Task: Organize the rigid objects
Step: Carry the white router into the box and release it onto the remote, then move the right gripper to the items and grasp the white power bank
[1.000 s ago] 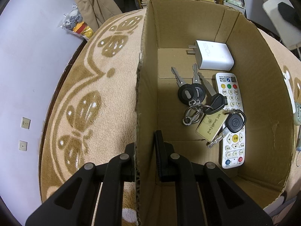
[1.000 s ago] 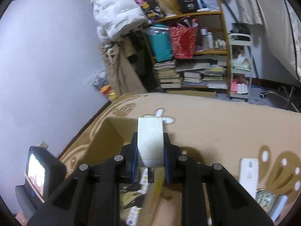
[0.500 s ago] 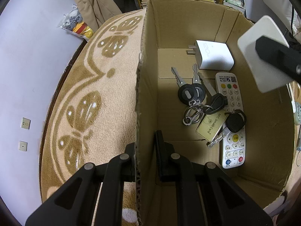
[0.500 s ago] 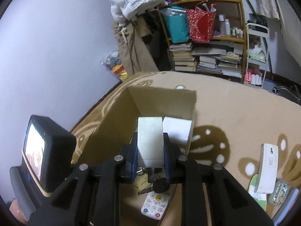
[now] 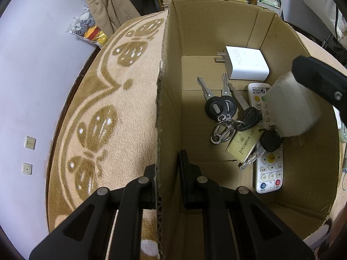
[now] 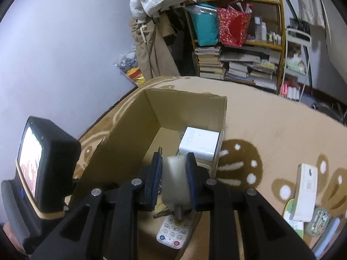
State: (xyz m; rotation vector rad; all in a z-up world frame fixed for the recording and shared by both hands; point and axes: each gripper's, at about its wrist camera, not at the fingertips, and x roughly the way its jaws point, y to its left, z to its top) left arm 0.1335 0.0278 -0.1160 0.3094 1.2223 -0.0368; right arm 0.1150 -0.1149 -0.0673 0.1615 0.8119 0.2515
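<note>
An open cardboard box (image 5: 216, 21) stands on the patterned blanket. My left gripper (image 5: 168, 164) is shut on its left wall, one finger inside and one outside. Inside lie a white charger (image 5: 247, 64), a bunch of keys (image 5: 225, 110) with a card tag (image 5: 243, 144), and a white remote (image 5: 270, 169). My right gripper (image 6: 174, 177) is shut on a white plug adapter (image 6: 174, 182), prongs pointing down. It hangs inside the box just above the remote (image 6: 173, 231) and keys. From the left wrist the adapter (image 5: 290, 106) enters at the right, covering the remote's upper part.
The box wall (image 6: 130, 134) rises at the left, with the left hand's camera unit (image 6: 43, 162) beside it. On the blanket to the right lie a white device (image 6: 304, 195) and small flat items (image 6: 317, 221). A crowded bookshelf (image 6: 238, 65) stands behind.
My right gripper has carried the white adapter over the box's right rim and down inside, to just above the remote and keys. The left gripper and the box have kept still.
</note>
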